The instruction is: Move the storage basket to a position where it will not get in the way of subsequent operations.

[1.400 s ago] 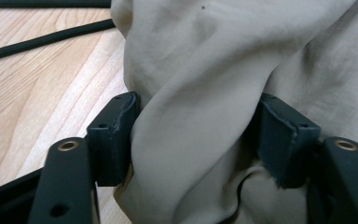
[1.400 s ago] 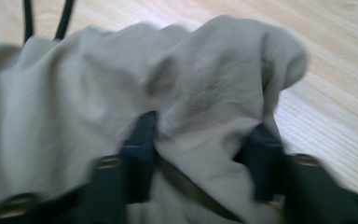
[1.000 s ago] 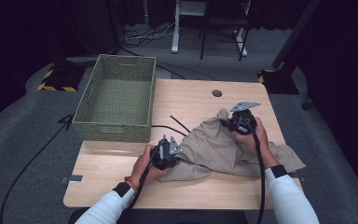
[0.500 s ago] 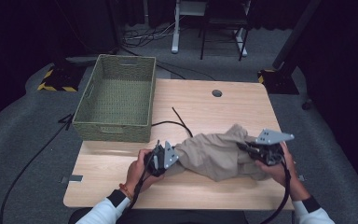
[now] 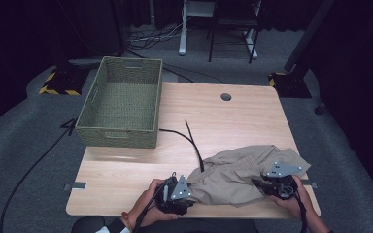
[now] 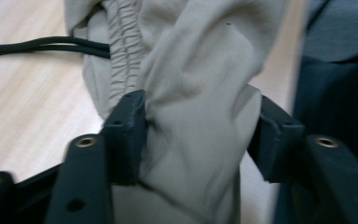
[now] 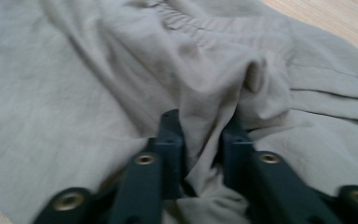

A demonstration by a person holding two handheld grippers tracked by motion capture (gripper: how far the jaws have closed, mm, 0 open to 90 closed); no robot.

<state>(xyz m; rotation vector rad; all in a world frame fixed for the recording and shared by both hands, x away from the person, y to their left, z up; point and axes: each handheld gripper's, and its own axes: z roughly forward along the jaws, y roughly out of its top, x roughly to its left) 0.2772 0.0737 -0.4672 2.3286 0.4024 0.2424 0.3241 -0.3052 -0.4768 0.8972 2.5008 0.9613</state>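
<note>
My left gripper (image 6: 198, 135), just opening, stands loosely around the soft, floppy beige elastic-waisted cloth shorts (image 5: 243, 177); my right gripper (image 7: 200, 135), at three o'clock, pinches a fold.

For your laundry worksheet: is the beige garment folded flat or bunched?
Bunched: the beige garment lies crumpled in loose folds near the table's front edge.

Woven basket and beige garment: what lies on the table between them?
In the high view, a black cable crosses bare wood between basket and garment.
</note>
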